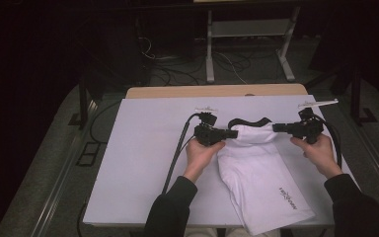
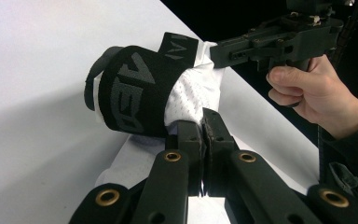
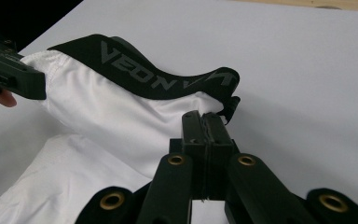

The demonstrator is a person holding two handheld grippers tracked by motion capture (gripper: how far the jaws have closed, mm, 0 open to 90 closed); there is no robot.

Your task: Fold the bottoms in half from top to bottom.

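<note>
Both grippers are clamped on the same white garment (image 1: 256, 173), a pair of shorts by the look of it, which lies on the white table (image 1: 138, 163) with its black waistband (image 1: 249, 122) at the far end. The left gripper (image 1: 231, 133) has its jaws pressed together on a fold of white cloth just under the waistband's left corner; the right gripper (image 1: 278, 127) has its jaws closed on the cloth at the waistband's right end.

The risk I see is slippage. Each pinch takes only a thin bite of fabric close to the waistband, so a sharp pull apart could let the slick cloth slide out of one side, leaving the garment to sag or twist. The leg end, nearest the person, hangs past the table edge, and that weight could drag it off if a grip fails. The waistband is also rolled over on the left, and may stay twisted.

The cloth is a light mesh, finely dimpled and softly creased, with a small dark logo (image 1: 288, 197) far from the waistband. The waistband (image 3: 163, 74) is a thick woven elastic, matte, with grey lettering. The jaws are hard black plastic with brass rivets
</note>
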